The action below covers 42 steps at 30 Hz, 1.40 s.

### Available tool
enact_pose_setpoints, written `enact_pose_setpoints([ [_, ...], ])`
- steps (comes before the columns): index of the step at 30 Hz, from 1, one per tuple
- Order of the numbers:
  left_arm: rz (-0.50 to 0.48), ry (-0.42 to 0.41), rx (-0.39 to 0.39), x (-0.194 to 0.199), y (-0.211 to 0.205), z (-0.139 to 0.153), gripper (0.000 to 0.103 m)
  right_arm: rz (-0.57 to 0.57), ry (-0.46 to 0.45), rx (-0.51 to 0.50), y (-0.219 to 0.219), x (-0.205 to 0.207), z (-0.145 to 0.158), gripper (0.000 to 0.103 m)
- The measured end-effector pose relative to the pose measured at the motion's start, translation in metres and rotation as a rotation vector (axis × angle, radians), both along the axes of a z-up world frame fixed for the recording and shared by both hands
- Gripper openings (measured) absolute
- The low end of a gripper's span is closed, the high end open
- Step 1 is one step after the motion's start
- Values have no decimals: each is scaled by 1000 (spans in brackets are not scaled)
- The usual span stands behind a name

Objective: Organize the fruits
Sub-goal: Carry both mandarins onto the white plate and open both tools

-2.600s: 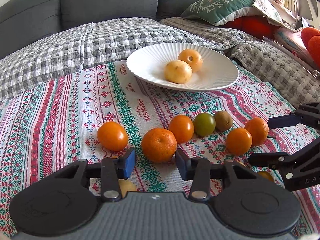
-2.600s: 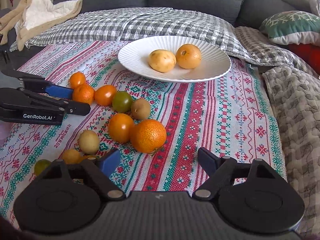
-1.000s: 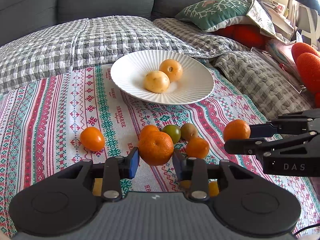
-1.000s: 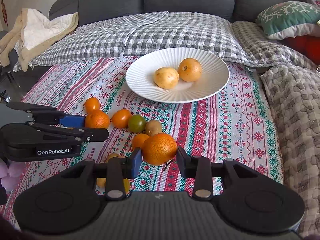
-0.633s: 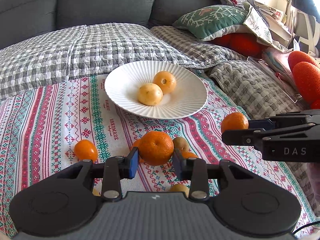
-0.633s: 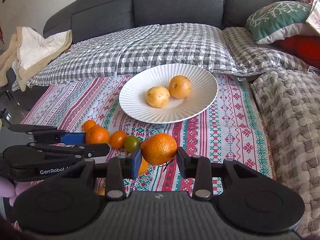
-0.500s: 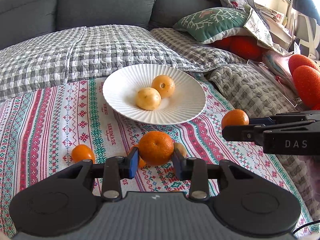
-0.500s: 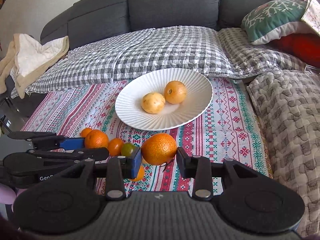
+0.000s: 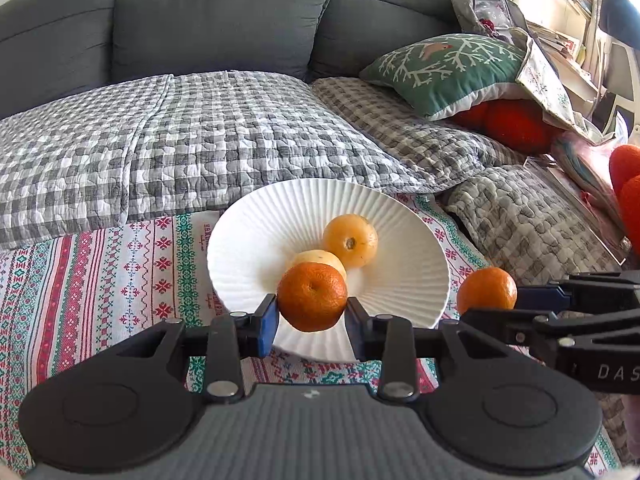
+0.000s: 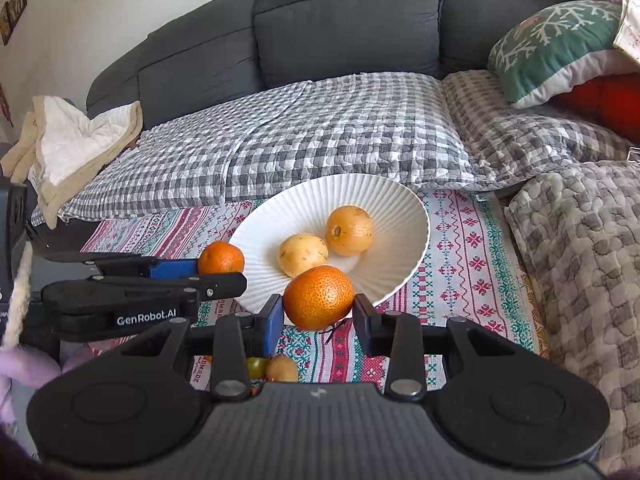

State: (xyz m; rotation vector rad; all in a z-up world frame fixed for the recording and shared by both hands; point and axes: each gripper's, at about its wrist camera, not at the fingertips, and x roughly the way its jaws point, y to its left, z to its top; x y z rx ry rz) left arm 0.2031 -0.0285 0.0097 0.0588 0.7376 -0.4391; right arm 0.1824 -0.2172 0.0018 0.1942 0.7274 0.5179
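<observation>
I have a round orange mandarin [image 9: 312, 297] clamped in my left gripper [image 9: 311, 322] and a second, dimpled orange mandarin [image 10: 319, 297] clamped in my right gripper [image 10: 318, 316] — both hang at the near rim of the white ribbed plate [image 9: 256, 236], where a pale yellow fruit [image 10: 303, 254] and a golden-orange one [image 10: 349, 230] already lie. Next, I judge, comes carrying each over the plate's bare centre and releasing low so nothing rolls off. Seconds ago both jaws stood apart above fruit lying on the striped embroidered cloth [image 9: 100, 280] — now the plate is far closer.
</observation>
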Motion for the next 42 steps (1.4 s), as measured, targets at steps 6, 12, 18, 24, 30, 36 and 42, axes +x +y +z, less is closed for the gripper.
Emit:
enact_pose_setpoints([
  [6, 4, 24, -15, 45, -10, -7, 23, 22, -19, -42, 9, 19, -11, 34],
  [12, -10, 65, -47, 75, -19, -24, 23, 44, -32, -55, 20, 36, -25, 34],
  [18, -14, 90, -87, 92, -20, -29, 21, 60, -40, -88, 31, 46, -34, 34],
  [24, -20, 104, -118, 100, -22, -32, 21, 50, -43, -92, 35, 53, -37, 34],
  [30, -18, 106, -111, 101, -21, -34, 21, 39, -42, -98, 38, 55, -40, 35],
  [36, -14, 90, -98, 93, -21, -34, 25, 26, -56, -86, 36, 53, -35, 50],
  [42, -8, 71, -106, 77, -15, -23, 41, 26, -61, -102, 34, 44, -27, 68],
])
